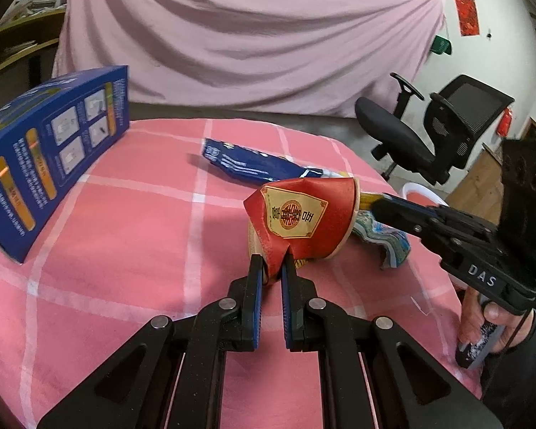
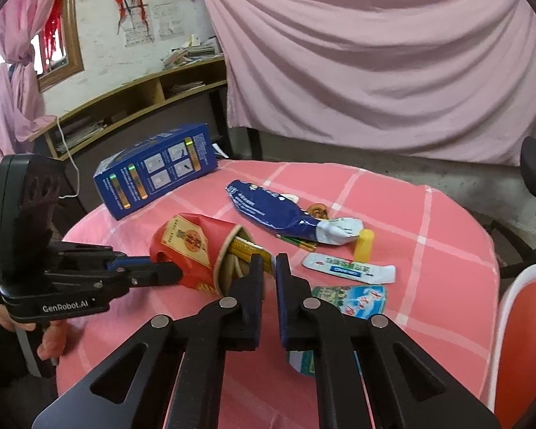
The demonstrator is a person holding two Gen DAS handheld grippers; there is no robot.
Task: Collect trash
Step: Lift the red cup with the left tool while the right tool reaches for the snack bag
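On a pink checked tabletop (image 1: 125, 250), the left hand-held gripper (image 1: 271, 268) pinches the crumpled base of a red paper cup (image 1: 303, 218) lying on its side; the thin paper could tear or slip free if pulled. A blue carton (image 1: 50, 157) stands nearby.

From the right, the right hand-held gripper (image 2: 268, 264) sits at the cup's (image 2: 193, 250) open mouth, its fingers nearly closed; whether they grip the yellow wrapper (image 2: 246, 248) poking out cannot be told. A blue pouch (image 2: 268, 211), a white sachet (image 2: 350, 270) and a small yellow cap (image 2: 363, 245) lie scattered, uncollected.
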